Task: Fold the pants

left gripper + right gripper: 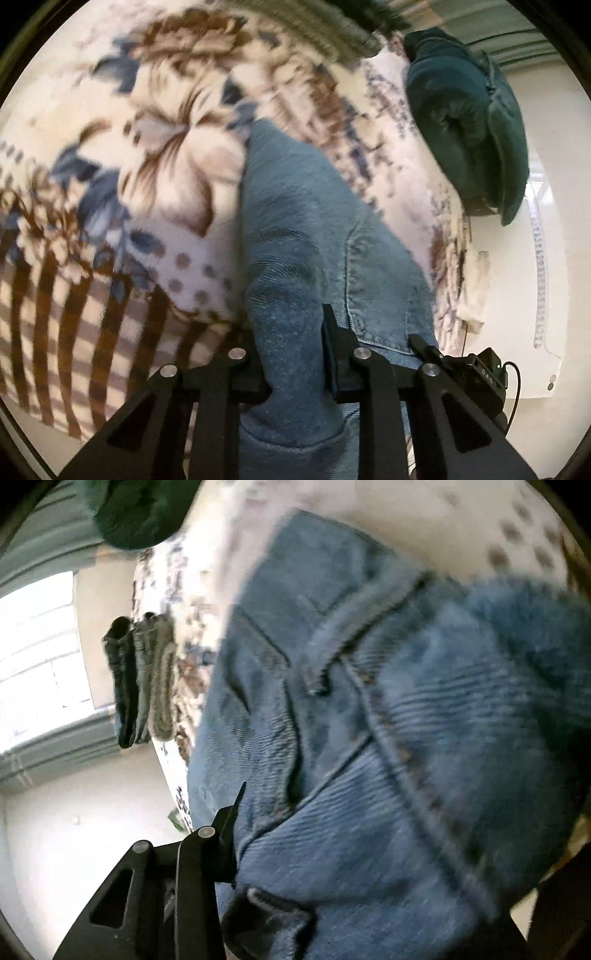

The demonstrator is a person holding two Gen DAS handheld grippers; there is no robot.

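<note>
Denim, left wrist view: blue jeans (295, 229) lie on the floral blanket (122, 155), a bunched fold rising between the left gripper (295, 365) fingers, which pinch it, likely to lift that edge.
Beyond: a dark green cushion (469, 122) near the blanket's edge.
Denim, right wrist view: the jeans fill the frame; the right gripper (295, 834) shows one finger (229, 819) against cloth, so its grip cannot be told.
Aside: folded clothes (144, 679) stacked out of the way.

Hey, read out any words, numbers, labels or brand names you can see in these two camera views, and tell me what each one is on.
"045": pale digits, small and tilted so not certain, on the small black device at the lower right of the left wrist view.
The jeans: no readable tag or brand in either view; the right wrist view is too blurred to tell.
The blanket: a flower pattern only, no text.
</note>
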